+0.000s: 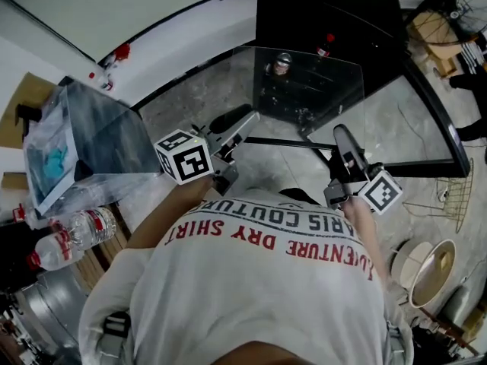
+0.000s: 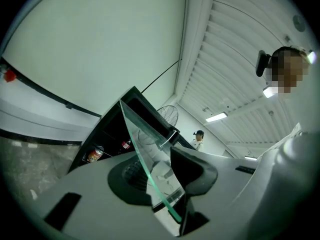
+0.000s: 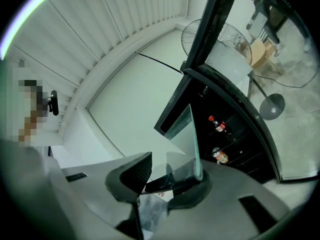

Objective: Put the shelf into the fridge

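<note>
The glass shelf (image 1: 304, 90) hangs in the air in front of the black fridge (image 1: 327, 21), whose door (image 1: 426, 128) stands open to the right. My left gripper (image 1: 243, 120) holds the shelf's near left edge and my right gripper (image 1: 342, 139) holds its near right edge. In the left gripper view the green-edged pane (image 2: 150, 169) runs between the jaws of the left gripper (image 2: 160, 176). The right gripper view shows the pane (image 3: 192, 139) against the right pad (image 3: 192, 184) of the right gripper (image 3: 167, 181). A can (image 1: 282, 63) and a red-capped bottle (image 1: 326, 46) stand inside the fridge.
A clear plastic box (image 1: 84, 147) sits at the left, with water bottles (image 1: 72, 234) below it. A wire rack (image 1: 456, 196) and round bowls (image 1: 430, 268) lie on the floor at the right. A person (image 2: 199, 139) stands far off beyond a fan (image 2: 167, 116).
</note>
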A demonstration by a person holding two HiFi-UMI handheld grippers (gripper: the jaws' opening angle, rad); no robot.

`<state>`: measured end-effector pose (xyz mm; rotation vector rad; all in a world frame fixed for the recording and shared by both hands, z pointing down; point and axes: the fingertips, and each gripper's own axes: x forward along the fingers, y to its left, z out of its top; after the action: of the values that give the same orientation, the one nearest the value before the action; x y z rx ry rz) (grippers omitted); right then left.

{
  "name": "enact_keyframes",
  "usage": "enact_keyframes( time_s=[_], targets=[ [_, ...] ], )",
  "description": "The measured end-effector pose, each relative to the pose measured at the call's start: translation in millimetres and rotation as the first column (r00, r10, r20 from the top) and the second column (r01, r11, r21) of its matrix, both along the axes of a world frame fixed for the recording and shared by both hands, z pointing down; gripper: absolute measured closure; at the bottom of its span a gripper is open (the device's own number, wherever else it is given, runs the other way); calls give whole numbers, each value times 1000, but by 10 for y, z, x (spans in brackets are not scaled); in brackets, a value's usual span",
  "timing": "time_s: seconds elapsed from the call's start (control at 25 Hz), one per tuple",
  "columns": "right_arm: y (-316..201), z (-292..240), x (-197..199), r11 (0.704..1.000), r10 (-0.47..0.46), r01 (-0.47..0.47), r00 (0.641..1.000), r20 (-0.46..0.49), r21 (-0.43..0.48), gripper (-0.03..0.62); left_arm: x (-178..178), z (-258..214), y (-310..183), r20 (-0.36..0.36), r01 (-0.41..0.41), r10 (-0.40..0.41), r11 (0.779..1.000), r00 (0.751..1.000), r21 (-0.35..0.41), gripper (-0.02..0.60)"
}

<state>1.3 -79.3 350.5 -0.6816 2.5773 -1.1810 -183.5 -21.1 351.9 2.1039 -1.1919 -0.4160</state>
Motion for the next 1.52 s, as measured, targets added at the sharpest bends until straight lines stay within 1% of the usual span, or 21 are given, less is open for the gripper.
enact_keyframes(
  time_s=[0.36,0.64,0.8,1.0,1.16,1.52],
  targets=[
    [-114,83,180,995,95,-95,995,-22,-3,510,135,110,-317,-8,-103,103,995,995,-6,456],
    [-299,238,244,991,129,-130,991,-33,-29,510,180,245,-561,-9,-133,133,990,991,-36,456],
    [-424,304,226,988,151,-153,988,-38,-38,508,161,319,-700,-19,-140,139,989,990,-51,456],
    [-532,449,204,981,179,-181,983,-40,-70,507,130,431,-851,-10,-164,163,984,987,-75,454],
    [-649,511,185,975,200,-203,979,-44,-87,507,103,486,-1002,-11,-179,179,981,984,-76,454],
    [-1008,658,112,973,212,-216,976,-52,-85,507,47,672,-1407,-7,-209,209,974,978,-85,451]
  ],
)
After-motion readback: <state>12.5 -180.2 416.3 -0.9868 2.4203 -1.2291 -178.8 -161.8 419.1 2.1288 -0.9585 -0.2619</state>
